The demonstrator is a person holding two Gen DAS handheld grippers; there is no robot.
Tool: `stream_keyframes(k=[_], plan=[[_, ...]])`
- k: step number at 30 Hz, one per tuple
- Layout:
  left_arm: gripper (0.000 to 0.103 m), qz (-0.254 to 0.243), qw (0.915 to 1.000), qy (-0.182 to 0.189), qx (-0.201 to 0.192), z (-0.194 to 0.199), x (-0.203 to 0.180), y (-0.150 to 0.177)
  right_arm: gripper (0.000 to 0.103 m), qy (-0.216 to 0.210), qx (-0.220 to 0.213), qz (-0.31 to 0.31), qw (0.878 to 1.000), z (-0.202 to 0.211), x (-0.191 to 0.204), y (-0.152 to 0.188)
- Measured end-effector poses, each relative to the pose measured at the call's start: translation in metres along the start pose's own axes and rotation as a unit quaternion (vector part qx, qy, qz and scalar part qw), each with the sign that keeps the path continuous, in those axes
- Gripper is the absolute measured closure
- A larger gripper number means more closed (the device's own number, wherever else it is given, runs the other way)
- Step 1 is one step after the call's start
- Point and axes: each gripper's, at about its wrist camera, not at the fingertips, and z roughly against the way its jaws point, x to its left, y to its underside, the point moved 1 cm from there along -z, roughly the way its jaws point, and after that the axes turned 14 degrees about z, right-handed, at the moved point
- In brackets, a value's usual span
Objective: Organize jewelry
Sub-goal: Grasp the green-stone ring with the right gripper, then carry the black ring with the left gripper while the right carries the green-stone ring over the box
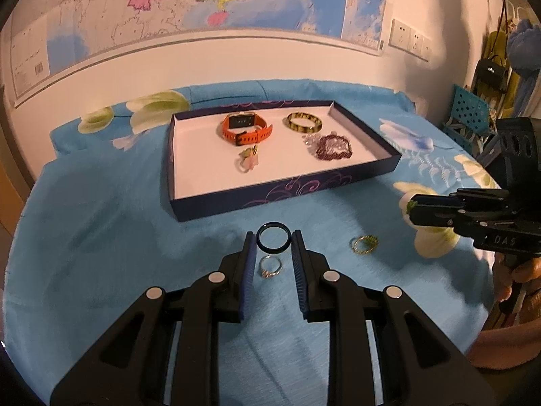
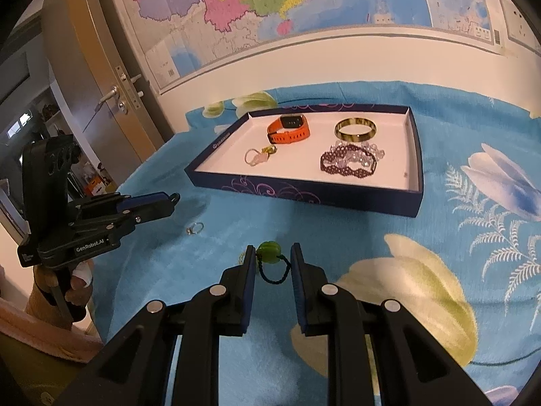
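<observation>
My left gripper [image 1: 273, 236] is shut on a dark blue ring [image 1: 260, 242], held just above the blue cloth; in the right wrist view this gripper [image 2: 170, 203] is at the left. Beneath it a thin silver ring [image 1: 269, 268] lies on the cloth. My right gripper [image 2: 270, 252] is shut on a green bead with a dark cord loop [image 2: 268, 252]. A gold ring [image 1: 363, 244] lies between the two grippers. The dark blue tray [image 1: 287, 191] beyond holds an orange watch [image 1: 245, 128], a gold bangle [image 1: 303, 122], a purple beaded bracelet [image 1: 333, 145] and a pink charm ring [image 1: 248, 162].
The tray sits on a blue flowered cloth [image 1: 101, 220] against a white wall with a map [image 1: 203, 0]. A door [image 2: 111, 94] stands at the left and a blue crate [image 1: 470, 111] with hanging bags at the right. A hand [image 2: 77, 280] holds the left gripper.
</observation>
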Motion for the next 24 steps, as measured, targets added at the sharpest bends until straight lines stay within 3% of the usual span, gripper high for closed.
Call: stream_keyframes(k=[24], plan=[[0.081,0.008,0.9996,0.019,-0.020,-0.002,-0.012,-0.017,0.084,0.004,-0.033,0.008,0.999,0.005,-0.005,-0.025]])
